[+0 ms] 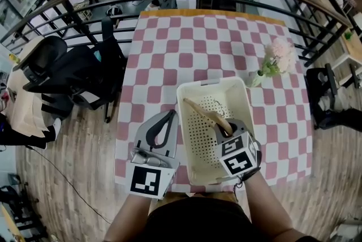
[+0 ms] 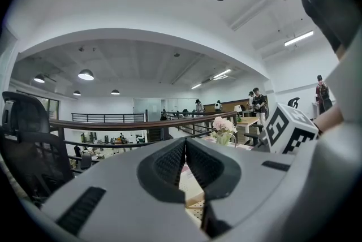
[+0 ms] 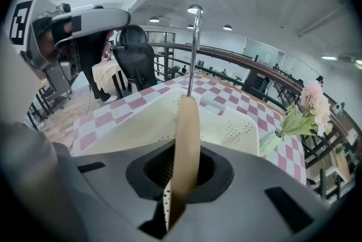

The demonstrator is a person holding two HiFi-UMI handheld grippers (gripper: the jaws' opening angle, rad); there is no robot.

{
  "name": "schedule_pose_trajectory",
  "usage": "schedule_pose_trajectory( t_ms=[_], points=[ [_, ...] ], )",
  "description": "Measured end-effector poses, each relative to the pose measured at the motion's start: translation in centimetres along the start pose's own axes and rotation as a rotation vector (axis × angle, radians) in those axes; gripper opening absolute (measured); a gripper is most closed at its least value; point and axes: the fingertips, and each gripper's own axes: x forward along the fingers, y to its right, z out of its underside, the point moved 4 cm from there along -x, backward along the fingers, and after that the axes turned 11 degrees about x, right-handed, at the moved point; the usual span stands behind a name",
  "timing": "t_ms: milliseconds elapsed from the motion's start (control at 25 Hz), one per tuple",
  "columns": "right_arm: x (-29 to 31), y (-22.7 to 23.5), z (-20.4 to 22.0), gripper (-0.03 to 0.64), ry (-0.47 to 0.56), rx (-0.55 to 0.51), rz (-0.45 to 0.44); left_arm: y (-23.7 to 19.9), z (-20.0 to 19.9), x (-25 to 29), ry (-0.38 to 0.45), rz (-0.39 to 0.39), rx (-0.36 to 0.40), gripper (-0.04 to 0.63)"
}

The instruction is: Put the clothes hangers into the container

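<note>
Trouble in the head view, I judge: the hanger (image 1: 206, 112), clamped in my right gripper (image 1: 229, 132) inside the container (image 1: 210, 84) by the worktop's (image 1: 169, 48) near edge, could tip over its rim if dropped high; nothing else lies inside. Left gripper view: my left gripper (image 2: 185, 147) closed, empty. Right gripper view: hook (image 3: 194, 46) pointing up.

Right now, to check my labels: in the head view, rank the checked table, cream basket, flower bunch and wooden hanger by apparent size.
1. checked table
2. cream basket
3. flower bunch and wooden hanger look about alike, so unranked.
</note>
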Motion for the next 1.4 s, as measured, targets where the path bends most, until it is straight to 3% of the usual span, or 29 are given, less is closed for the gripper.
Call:
schedule_pose_trajectory(
  t_ms=[640,800,1400],
  points=[
    [-1.1,1.2,0.6,0.041,0.031,-0.004,0.02,1.8,-0.4,0.3,0.008,0.038,0.011,0.009],
    [-1.2,1.4,0.7,0.117,0.041,-0.012,0.036,2.1,-0.4,0.2,0.009,0.04,0.006,0.009],
    [-1.6,2.1,0.8,0.116,0.059,-0.019,0.067,2.7,-0.4,0.8,0.015,0.071,0.013,0.009]
  ],
)
